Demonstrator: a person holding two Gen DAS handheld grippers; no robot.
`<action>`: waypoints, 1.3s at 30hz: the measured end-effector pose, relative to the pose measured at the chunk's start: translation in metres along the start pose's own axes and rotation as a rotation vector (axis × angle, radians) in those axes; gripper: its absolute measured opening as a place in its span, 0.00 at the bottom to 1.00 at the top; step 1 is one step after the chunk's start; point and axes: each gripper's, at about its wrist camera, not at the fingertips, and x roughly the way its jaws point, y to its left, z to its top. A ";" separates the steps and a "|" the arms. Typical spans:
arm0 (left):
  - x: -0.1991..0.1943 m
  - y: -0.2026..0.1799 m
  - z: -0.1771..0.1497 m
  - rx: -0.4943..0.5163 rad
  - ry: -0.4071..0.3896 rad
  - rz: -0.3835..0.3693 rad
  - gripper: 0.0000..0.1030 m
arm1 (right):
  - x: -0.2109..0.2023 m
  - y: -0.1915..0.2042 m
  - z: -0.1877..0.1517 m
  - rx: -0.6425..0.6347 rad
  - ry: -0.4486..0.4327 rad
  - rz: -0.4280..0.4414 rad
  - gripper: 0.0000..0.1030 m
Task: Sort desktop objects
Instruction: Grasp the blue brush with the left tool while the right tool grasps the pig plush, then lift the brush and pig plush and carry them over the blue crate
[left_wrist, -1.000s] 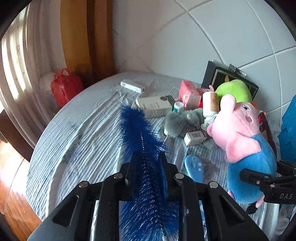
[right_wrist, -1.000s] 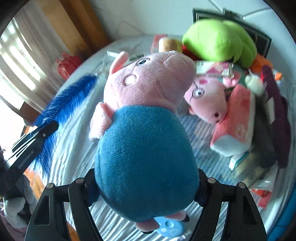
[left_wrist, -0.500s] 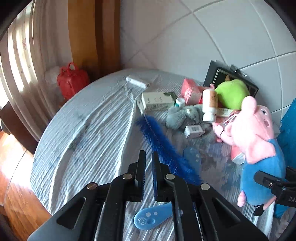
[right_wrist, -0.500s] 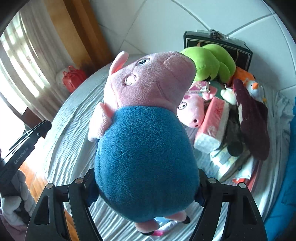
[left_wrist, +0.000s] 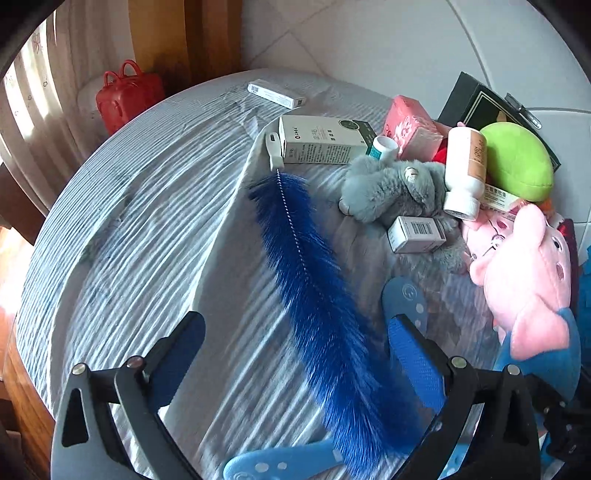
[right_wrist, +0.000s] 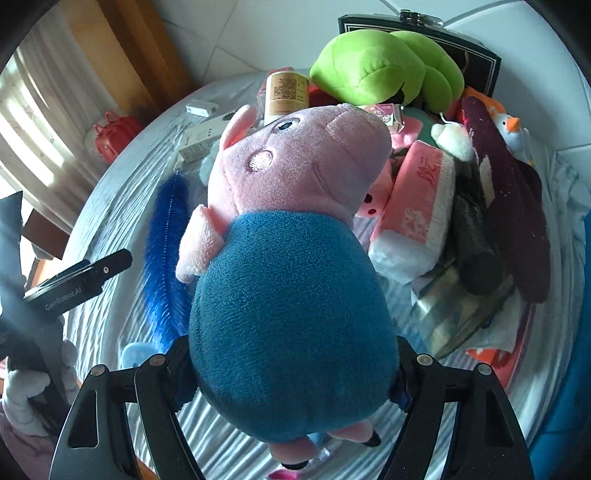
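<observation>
Between the left gripper's (left_wrist: 295, 354) opening jaws lay the blue brush (left_wrist: 317, 302), untouched, flat on the table (left_wrist: 140, 206). Beyond: grey plush (left_wrist: 391, 188), white carton (left_wrist: 317, 144), pink pack (left_wrist: 413, 125). Rightward, pig plush (right_wrist: 288, 258) pinched in right gripper (right_wrist: 291, 373), blocking the toy pile.

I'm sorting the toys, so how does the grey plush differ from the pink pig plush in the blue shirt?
The grey plush lies on the table among boxes; the pig plush is clamped upright in the right gripper. The grey plush is one colour, the pig plush pink and blue. Both are soft toys.
</observation>
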 end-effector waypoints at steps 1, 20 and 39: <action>0.010 -0.002 0.006 -0.007 0.011 0.006 0.98 | 0.009 -0.001 0.006 -0.003 0.011 0.001 0.77; -0.017 -0.015 -0.006 0.035 -0.190 0.018 0.16 | -0.009 0.026 0.038 -0.120 -0.112 0.036 0.75; -0.246 -0.220 -0.043 0.427 -0.587 -0.419 0.16 | -0.301 -0.051 -0.023 0.080 -0.668 -0.242 0.75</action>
